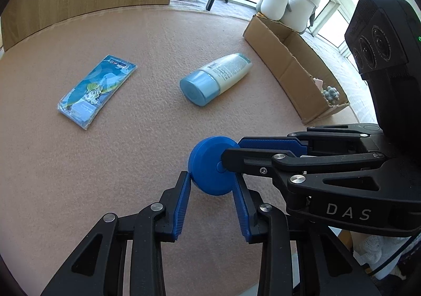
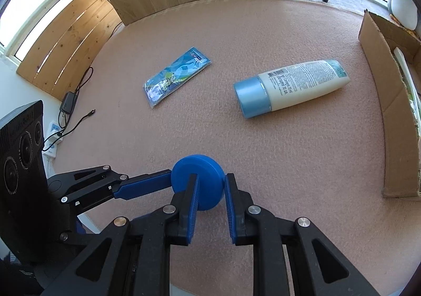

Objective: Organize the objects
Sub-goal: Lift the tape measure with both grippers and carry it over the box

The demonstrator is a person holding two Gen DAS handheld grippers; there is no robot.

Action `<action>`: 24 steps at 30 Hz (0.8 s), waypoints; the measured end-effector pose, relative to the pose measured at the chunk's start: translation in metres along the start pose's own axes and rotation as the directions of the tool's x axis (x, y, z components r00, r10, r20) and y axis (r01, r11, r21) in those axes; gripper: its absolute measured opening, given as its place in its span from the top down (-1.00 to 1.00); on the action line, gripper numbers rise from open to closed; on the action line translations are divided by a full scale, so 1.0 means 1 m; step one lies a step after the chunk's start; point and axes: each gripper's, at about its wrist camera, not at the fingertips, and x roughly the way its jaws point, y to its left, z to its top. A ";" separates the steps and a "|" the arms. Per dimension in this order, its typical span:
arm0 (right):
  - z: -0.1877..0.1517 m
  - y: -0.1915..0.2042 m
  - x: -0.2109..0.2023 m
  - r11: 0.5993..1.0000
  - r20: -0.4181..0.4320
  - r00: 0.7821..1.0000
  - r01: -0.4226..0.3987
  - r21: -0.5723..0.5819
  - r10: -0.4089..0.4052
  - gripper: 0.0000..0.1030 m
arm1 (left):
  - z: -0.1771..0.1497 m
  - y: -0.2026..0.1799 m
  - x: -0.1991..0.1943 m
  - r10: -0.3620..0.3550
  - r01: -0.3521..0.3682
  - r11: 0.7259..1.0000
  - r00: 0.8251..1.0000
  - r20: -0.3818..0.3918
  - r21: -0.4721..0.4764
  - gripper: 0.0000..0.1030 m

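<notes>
Both grippers meet at the blue disc [image 1: 211,165] near the table's [image 1: 131,159] front edge: right gripper [image 1: 231,155] clamps its flat faces, left gripper [image 1: 211,185] spread astride its rim, mid-handover apparently; next, one releases and the disc goes to the box [image 1: 289,59] at the right edge.

Blue disc [image 2: 196,185] on edge at 6 o'clock on pink mat [image 2: 263,38]. Right gripper [image 2: 210,188] fingers straddle disc, gap visible at right pad [image 2: 231,206]; grip cannot be judged. Left gripper [image 2: 168,180] enters from 9 o'clock, blue finger [image 2: 144,185] touching disc's left rim; its other finger hidden. Bottle [image 2: 292,84] lying flat at 2 o'clock, cap toward 7 o'clock. Packet [image 2: 177,75] flat at 11 o'clock, well apart from bottle. Cardboard box [image 2: 394,122] at 3 o'clock.
</notes>
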 end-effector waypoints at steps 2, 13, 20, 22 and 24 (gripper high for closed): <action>0.003 -0.002 -0.009 1.000 0.022 1.000 0.012 -0.002 -0.012 0.65 | 0.005 -0.007 -0.001 -0.005 0.004 1.000 1.000 0.013 0.012 0.31; 0.021 -0.039 -0.070 0.995 0.162 0.982 0.094 0.038 -0.099 0.65 | 0.062 -0.063 -0.004 -0.051 0.040 0.991 0.995 0.082 0.124 0.32; 0.025 -0.080 -0.099 0.987 0.220 0.965 0.127 0.095 -0.146 0.65 | 0.097 -0.105 0.012 -0.090 0.071 0.979 0.991 0.098 0.189 0.32; 0.026 -0.091 -0.105 0.985 0.231 0.960 0.135 0.110 -0.157 0.65 | 0.106 -0.116 0.017 -0.098 0.076 0.977 0.990 0.099 0.200 0.32; 0.026 -0.102 -0.110 0.982 0.242 0.956 0.142 0.122 -0.168 0.65 | 0.113 -0.126 0.025 -0.101 0.078 0.974 0.990 0.101 0.211 0.32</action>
